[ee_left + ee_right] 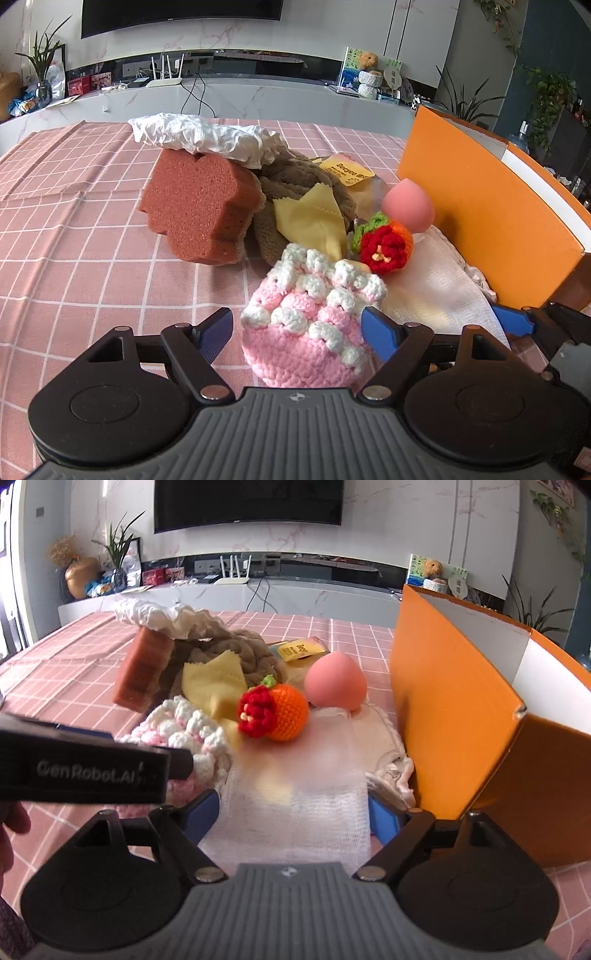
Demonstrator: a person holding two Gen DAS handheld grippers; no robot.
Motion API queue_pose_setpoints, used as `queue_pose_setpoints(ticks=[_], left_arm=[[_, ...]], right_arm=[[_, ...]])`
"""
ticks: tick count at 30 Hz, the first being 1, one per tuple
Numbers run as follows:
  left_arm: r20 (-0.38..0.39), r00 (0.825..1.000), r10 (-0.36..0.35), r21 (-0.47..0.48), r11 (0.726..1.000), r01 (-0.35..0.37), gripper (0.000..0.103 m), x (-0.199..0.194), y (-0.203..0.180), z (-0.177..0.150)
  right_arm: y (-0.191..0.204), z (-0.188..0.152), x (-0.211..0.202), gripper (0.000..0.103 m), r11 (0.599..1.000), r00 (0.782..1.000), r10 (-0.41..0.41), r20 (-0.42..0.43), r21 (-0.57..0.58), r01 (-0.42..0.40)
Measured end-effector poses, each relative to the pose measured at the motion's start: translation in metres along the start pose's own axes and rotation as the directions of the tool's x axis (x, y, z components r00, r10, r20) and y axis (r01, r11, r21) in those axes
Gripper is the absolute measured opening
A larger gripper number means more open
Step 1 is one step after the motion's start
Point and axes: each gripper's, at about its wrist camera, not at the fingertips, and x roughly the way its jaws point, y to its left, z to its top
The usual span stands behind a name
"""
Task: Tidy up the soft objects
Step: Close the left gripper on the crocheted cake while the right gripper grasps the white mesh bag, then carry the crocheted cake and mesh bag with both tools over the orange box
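Observation:
A pink and white crochet piece (306,325) lies on the pink checked tablecloth (92,240), between the fingers of my left gripper (297,332). That gripper is open, with a gap showing at the left pad. My right gripper (295,816) is open astride a white gauze cloth (295,794) that lies flat, its edges close to both pads. Beyond these sit a crochet orange with a red flower (280,712) and a pink peach-shaped toy (336,683). An open orange box (450,709) stands just right of the gauze.
A pile behind holds a brown sponge (199,206), a brown towel (295,177), a yellow cloth (310,218), a crumpled white sheet (207,134) and a yellow packet (345,171). The left gripper's black body (85,771) crosses the right wrist view. A hand (11,827) shows at its left edge.

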Motion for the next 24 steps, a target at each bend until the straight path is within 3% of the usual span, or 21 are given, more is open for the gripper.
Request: queue_pose_setpoints(ticks=[5,8,12,17,19,24], left_arm=[[0.005,1.0,-0.006,-0.002,1.0,0.006,0.082,-0.001,0.001,-0.001],[0.005,1.0,-0.016,-0.014,1.0,0.016,0.068,-0.001,-0.001,-0.001],[0.009,1.0,0.011,0.001,1.0,-0.011,0.06,-0.002,-0.004,-0.001],[0.01,1.0,0.029,0.021,0.999,-0.03,0.044,-0.007,-0.01,-0.004],[0.009,1.0,0.025,0.026,0.999,-0.025,0.039,-0.011,-0.012,-0.006],[0.036,0.999,0.035,0.026,0.999,-0.036,0.038,-0.028,-0.016,-0.012]], right_arm=[[0.006,0.001,-0.012,0.071,0.997,0.998,-0.025,0.049,-0.066,0.028],[0.007,0.0,-0.017,0.057,0.995,0.997,-0.03,0.068,-0.095,0.036],[0.006,-0.002,-0.012,0.042,0.994,0.999,-0.019,0.031,-0.106,0.022],[0.002,-0.001,-0.015,0.017,0.996,0.999,0.038,0.026,-0.082,-0.036],[0.0,-0.002,-0.022,0.001,0.996,0.998,0.056,0.038,-0.076,-0.053],[-0.005,-0.003,-0.041,0.0,0.996,0.995,0.06,0.082,-0.075,-0.054]])
